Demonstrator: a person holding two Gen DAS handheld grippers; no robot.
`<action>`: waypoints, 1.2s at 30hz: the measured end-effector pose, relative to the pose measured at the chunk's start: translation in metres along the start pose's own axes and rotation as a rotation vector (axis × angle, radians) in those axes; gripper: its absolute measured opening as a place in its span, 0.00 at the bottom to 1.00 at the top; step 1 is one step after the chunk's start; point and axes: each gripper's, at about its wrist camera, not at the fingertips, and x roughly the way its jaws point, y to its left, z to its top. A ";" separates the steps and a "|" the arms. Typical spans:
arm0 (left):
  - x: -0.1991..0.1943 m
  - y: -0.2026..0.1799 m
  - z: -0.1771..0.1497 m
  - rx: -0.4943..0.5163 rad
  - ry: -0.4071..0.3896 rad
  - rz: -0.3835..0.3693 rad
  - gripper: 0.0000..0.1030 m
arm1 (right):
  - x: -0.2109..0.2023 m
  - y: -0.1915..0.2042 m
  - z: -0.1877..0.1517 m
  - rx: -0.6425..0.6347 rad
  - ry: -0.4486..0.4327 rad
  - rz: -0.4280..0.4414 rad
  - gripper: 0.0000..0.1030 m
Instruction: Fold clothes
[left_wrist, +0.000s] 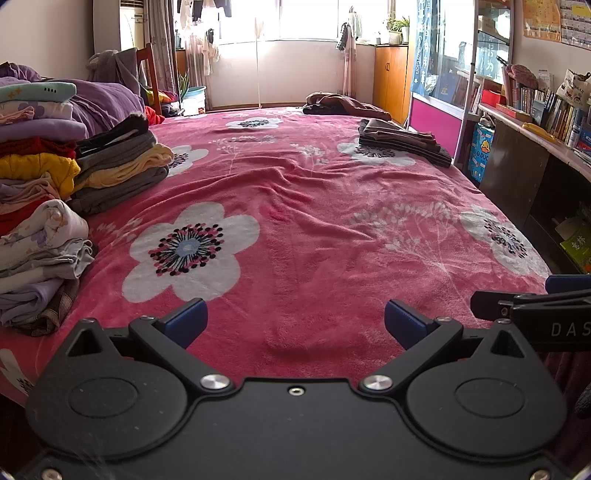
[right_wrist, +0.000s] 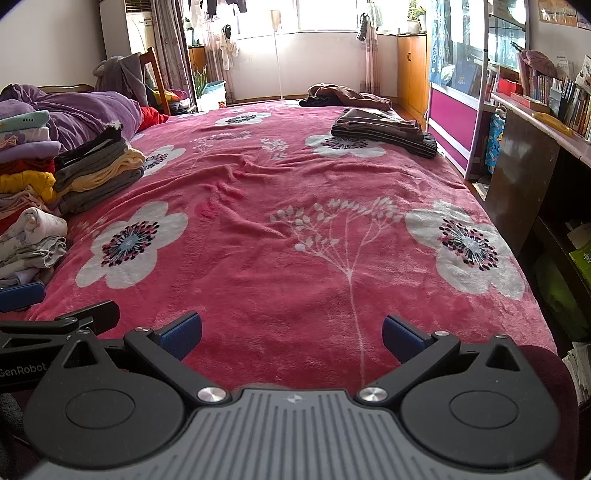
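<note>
Left tool (left_wrist: 295, 323): jaws spread wide with nothing between the blue pads, held low over the near edge of the bed.
Right tool (right_wrist: 291, 334): likewise wide apart and empty, beside the left tool; each shows at the edge of the other's view.
Blanket (left_wrist: 314, 229): pink fleece with large white flowers, covering the bed; wrinkled across its middle, bare directly ahead of both tools.
Near-left stack (left_wrist: 40, 258): folded pale and floral clothes on the blanket at the left edge, closest to the left tool.
Grey and yellow stack (left_wrist: 122, 166): folded clothes further back on the left, a black item on top.
Tall stack (left_wrist: 33, 147): folded clothes in purple, red and yellow, behind the near-left stack.
Brown stack (right_wrist: 384, 131): folded dark clothes at the far right of the bed, well apart from both tools.
Loose brown garment (right_wrist: 347, 95): unfolded heap at the far end of the bed, behind the brown stack.
Bookshelf (right_wrist: 554, 96): along the right wall, beside the bed.
</note>
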 end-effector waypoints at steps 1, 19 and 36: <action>0.000 0.000 0.000 0.000 0.001 0.000 0.99 | 0.000 0.000 0.000 -0.001 0.000 -0.001 1.00; -0.004 0.016 0.002 -0.034 0.003 -0.010 0.99 | 0.004 0.002 0.002 0.009 0.007 0.136 1.00; -0.055 0.178 0.039 -0.289 -0.272 0.185 0.99 | 0.039 0.017 0.046 -0.168 -0.313 0.314 1.00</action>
